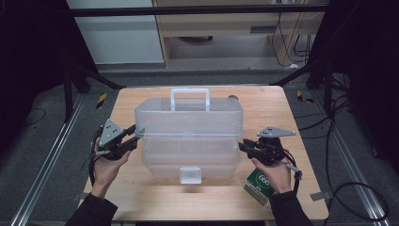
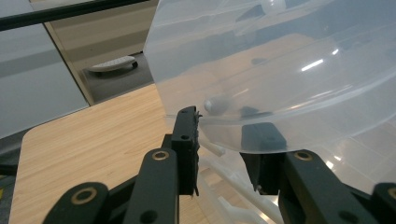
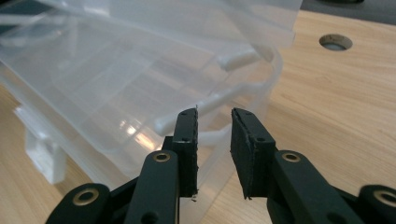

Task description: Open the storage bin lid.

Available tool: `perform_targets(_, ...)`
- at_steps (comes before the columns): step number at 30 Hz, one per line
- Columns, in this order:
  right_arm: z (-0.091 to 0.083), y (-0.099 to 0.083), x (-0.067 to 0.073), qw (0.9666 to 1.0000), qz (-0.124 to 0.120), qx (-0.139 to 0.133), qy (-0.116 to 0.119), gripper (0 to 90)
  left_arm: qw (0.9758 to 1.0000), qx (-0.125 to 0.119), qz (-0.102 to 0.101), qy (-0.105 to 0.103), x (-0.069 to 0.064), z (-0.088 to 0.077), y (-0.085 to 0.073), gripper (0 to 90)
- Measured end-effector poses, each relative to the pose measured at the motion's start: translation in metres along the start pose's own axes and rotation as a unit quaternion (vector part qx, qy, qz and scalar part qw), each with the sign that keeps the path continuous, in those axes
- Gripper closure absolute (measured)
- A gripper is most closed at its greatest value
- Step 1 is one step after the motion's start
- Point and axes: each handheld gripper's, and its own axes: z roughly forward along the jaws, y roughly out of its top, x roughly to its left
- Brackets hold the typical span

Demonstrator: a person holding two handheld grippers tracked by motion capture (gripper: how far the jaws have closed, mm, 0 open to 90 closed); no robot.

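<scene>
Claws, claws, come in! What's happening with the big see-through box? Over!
Left claw astride the box lid's edge, pinch unclear. Right claw open, nothing between the jaws, at the box's other end. Green carton under right hand, clear of box.

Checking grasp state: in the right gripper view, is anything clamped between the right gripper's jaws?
No. The right gripper has open jaws with a bare gap between them, just short of the clear plastic box.

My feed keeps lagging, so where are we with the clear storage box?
Done: the box's upper tier sits raised and shifted back from the base. In hand: the left gripper has its jaws around the tier's end wall. The right gripper is open at the base's end, nothing between its pads. Left: finish moving the tier; the green carton waits outside.
</scene>
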Motion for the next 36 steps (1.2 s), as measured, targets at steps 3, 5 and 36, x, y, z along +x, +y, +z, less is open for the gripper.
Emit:
perform_targets(3, 0.006, -0.003, 0.000, 0.9998, 0.004, 0.019, 0.001, 71.3, 1.0000, 0.000, 0.000, 0.001, 0.000, 0.000, 0.000, 67.2)
perform_targets(5, 0.010, -0.004, 0.002, 0.9996, 0.001, 0.029, -0.002, 71.6, 1.0000, 0.000, -0.001, 0.001, 0.000, 0.000, 0.000, 67.2)
perform_targets(36, 0.019, -0.007, 0.001, 0.9983, 0.023, 0.053, 0.004, 75.9, 0.9993, -0.025, -0.017, 0.021, 0.010, 0.010, 0.032, 69.3)
